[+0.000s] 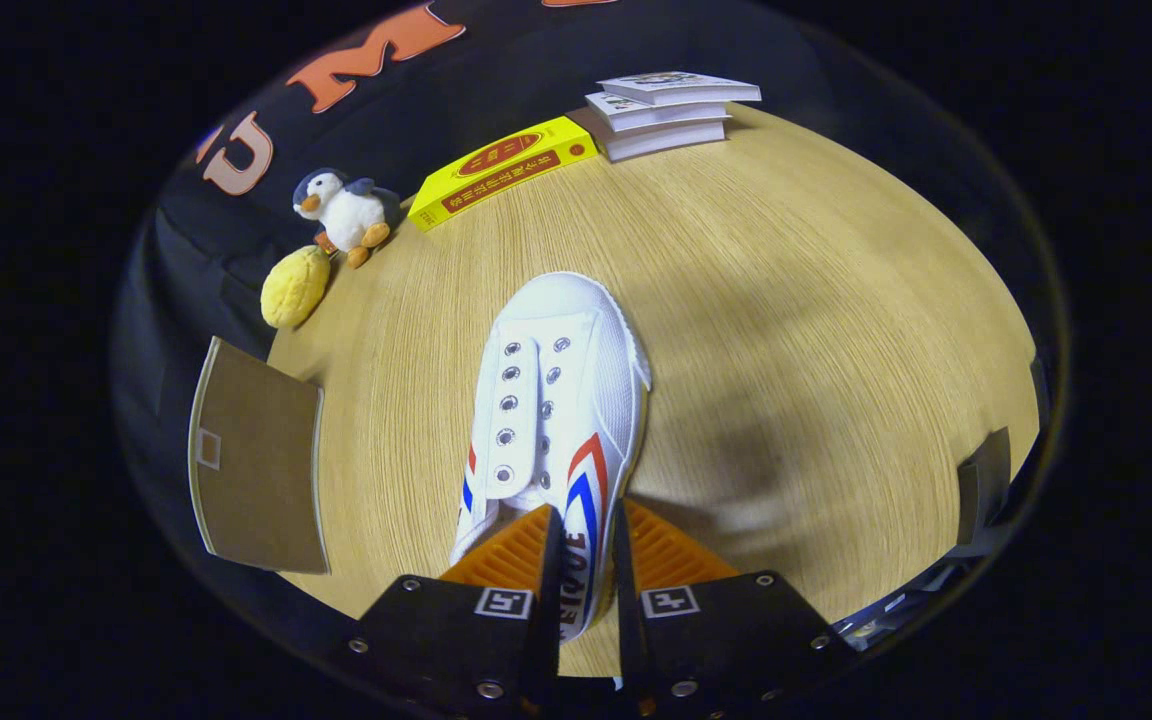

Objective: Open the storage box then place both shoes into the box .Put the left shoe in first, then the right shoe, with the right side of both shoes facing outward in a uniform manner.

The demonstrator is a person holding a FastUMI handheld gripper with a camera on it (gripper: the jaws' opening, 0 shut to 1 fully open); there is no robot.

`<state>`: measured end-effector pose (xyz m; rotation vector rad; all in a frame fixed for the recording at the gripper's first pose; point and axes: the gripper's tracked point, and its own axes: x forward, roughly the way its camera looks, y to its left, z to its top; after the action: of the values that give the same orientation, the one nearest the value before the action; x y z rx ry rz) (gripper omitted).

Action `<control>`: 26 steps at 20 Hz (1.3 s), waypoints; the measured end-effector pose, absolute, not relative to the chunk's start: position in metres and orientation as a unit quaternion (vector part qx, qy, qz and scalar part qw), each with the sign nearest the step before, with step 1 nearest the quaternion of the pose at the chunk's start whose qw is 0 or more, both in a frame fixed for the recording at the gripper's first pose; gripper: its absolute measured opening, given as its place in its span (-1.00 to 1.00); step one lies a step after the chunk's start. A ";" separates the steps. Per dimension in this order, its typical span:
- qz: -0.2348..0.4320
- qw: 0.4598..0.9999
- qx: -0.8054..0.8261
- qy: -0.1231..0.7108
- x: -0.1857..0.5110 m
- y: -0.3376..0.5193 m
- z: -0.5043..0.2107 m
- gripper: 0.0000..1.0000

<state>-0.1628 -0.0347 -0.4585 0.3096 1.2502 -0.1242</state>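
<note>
- The gripper [586, 545] sits at the bottom centre of the frame with its two fingers drawn close together, pinching the side wall of a white shoe [556, 400] near the heel opening; both fingers appear to press on that thin strip of canvas.
- The shoe runs from between the fingers up toward the middle of the frame, toe pointing away. It has red and blue stripes on the side and empty eyelets, with no laces.
- It looks lifted or tilted above the wooden table [816, 330], judging by the soft shadow to its right, though I cannot tell whether the toe touches the wood.
- Handling, as a judgement: a canvas shoe like this is light, and its upper is soft and will fold under a pinch, while the rubber sole is stiffer. Held by the heel collar, the toe may droop and swing, so slow moves would suit it. The collar edge is a fair place to hold; a grip across sole and upper would be steadier.
- At the left of the frame lies a flat brown panel [256, 460], possibly the box lid; the box itself I cannot make out.
- In the upper left stand a toy penguin [346, 210] and a yellow lumpy toy [294, 288]; further up lie a yellow box [501, 170] and a stack of books [666, 112], all well apart from the shoe.
</note>
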 end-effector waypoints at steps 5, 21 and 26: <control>-0.061 0.800 0.179 0.569 -0.161 -0.026 -0.442 -0.90; 0.060 0.832 0.184 0.520 -0.097 0.119 -0.303 -0.90; 0.097 0.822 0.175 0.534 -0.096 0.188 -0.296 -0.90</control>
<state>-0.0960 0.1878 -0.2956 0.3724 1.1358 0.2062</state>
